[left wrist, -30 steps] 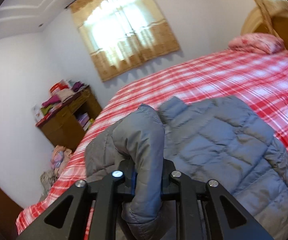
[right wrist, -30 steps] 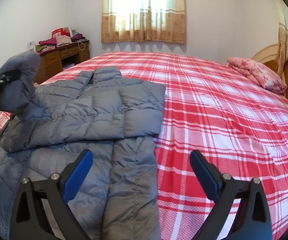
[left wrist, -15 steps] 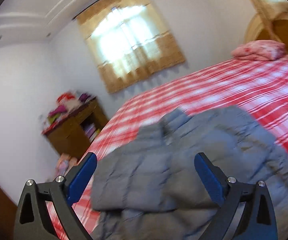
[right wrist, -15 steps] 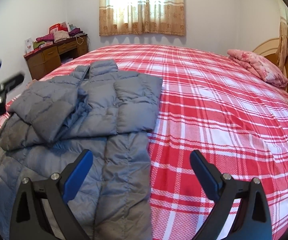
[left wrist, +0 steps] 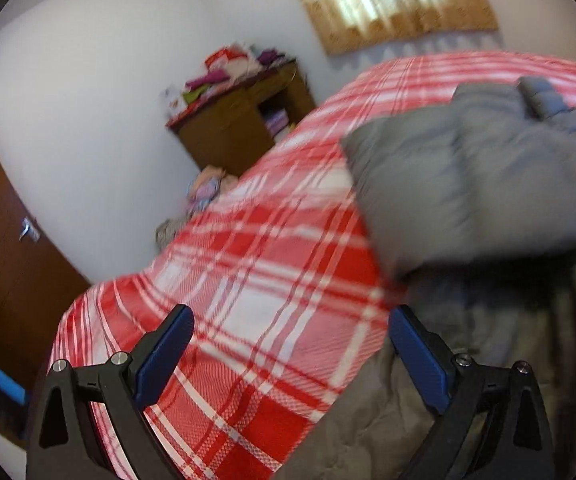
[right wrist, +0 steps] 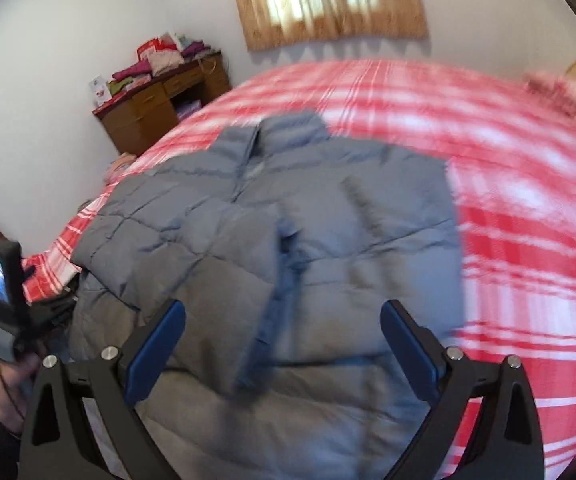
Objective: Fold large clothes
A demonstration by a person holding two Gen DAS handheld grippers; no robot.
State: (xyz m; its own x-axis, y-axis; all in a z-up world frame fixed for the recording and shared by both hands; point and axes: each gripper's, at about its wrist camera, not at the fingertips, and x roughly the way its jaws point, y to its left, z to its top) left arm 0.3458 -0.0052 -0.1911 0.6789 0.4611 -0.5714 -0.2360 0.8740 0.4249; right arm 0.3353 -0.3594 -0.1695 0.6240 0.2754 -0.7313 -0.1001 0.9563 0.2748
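— Red-and-white plaid bedding [right wrist: 527,240] covers the wide bed, with a brown wooden desk [right wrist: 156,108] piled with folded clothes by the far left wall and a curtained window [right wrist: 327,0] beyond. Where is the garment?

— The grey quilted puffer jacket [right wrist: 347,220] lies on the left side of the bed, collar toward the far end, both sleeves folded in across the chest. Its lower half reaches toward the near edge.

— How would it handle?

— Judging by the puffy quilting, it should be light and soft but bulky and springy (folds may puff back open), and the smooth shell looks slippery. A sensible hold would be the hem, at its two near corners, pinching through the whole thickness.

— And the tongs?

— The right gripper [right wrist: 284,344] hangs above the jacket's middle, pointing toward the far end of the bed, jaws spread wide with nothing between them. The left gripper [left wrist: 291,348] is low at the jacket's left edge, tilted, over bare bedding with its right blue finger pad [left wrist: 419,360] just over the grey fabric; its jaws too stand wide and hold nothing. In the right view the person's left hand [right wrist: 8,384] shows on that tool's handle at the near left.
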